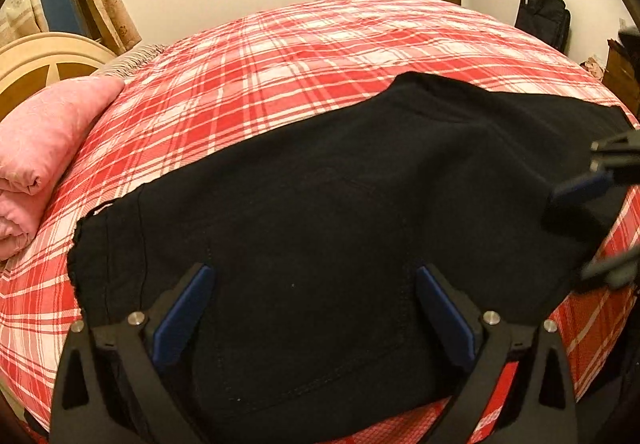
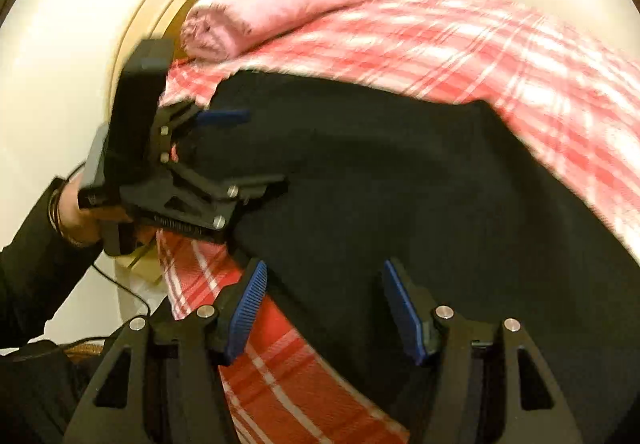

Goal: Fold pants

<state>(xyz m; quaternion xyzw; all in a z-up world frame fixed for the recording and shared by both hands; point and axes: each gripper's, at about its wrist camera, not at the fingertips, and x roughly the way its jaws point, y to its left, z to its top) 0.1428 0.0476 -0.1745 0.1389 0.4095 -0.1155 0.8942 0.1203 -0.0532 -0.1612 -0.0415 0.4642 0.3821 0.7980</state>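
The pants (image 1: 320, 211) lie flat on the bed (image 1: 280, 55), already folded into a block. Both tools hang over the near edge with fingers spread, left tool (image 1: 314, 284) and right tool (image 2: 324, 284), gripping nothing, likely lining up for another fold.

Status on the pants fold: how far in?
Done: pants lie in a compact black slab on the bed, apparently folded at least once. In hand: nothing; left gripper and right gripper hover with jaws open. Left: any further fold; layers unclear.
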